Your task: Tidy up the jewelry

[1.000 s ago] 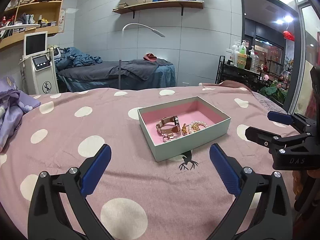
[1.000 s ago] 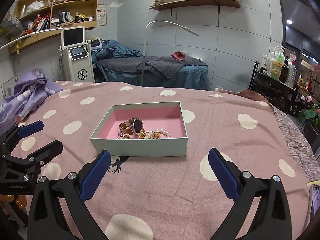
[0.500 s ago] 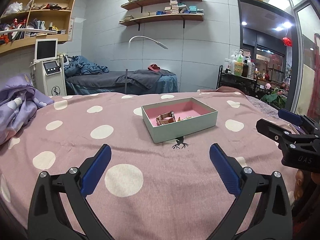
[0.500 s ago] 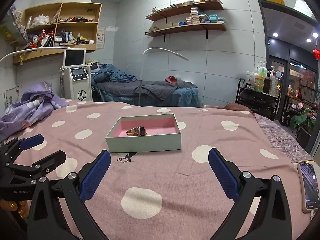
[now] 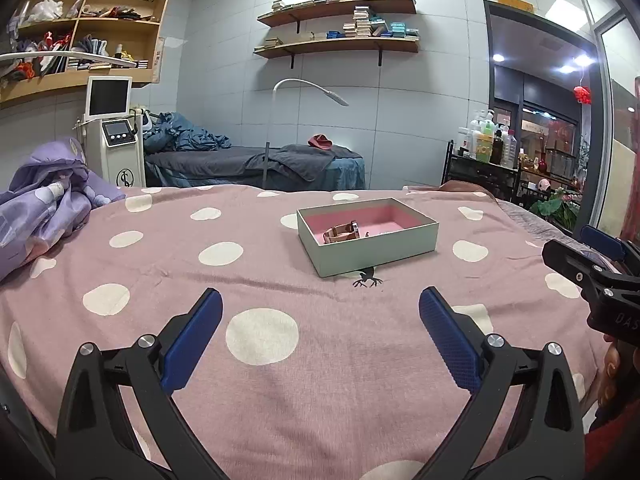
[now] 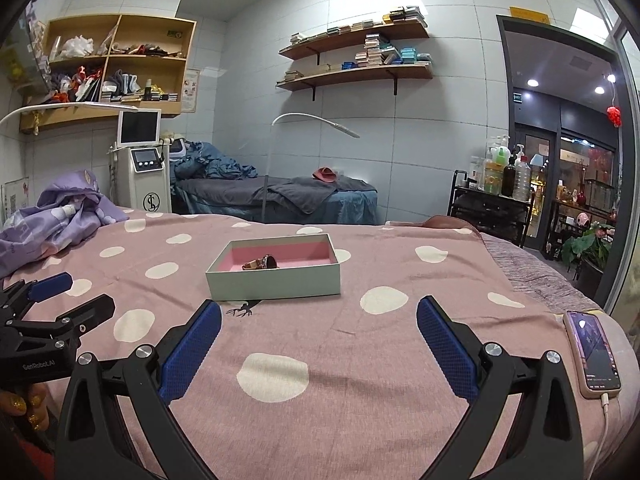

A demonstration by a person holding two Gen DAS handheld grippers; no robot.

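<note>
Left to right, as observed. Purple bedding (image 5: 44, 200) lay bunched at the far left of the bed (image 5: 280, 380), on its pink polka-dot cover. Your left gripper (image 5: 320, 320) hovered over the near part of the bed, jaws spread wide, nothing between them. The pale green box (image 5: 376, 246) sat ahead of centre, well apart from both tools. Inside it, on the pink lining, the watch (image 5: 340, 233) lay near the front wall; small pieces just beside it were too small to identify. Your right gripper (image 6: 318, 322) was held level with the left, jaws equally wide, empty. A phone (image 6: 592, 354) with a cable rested at the bed's right edge.

Judgement: no loose jewelry showed on the cover, so the placing step looked finished, or the tidying inside the box had not begun. Any next move would call for you to bring 1 gripper forward over the box rim and narrow the jaws for a small, low item.
</note>
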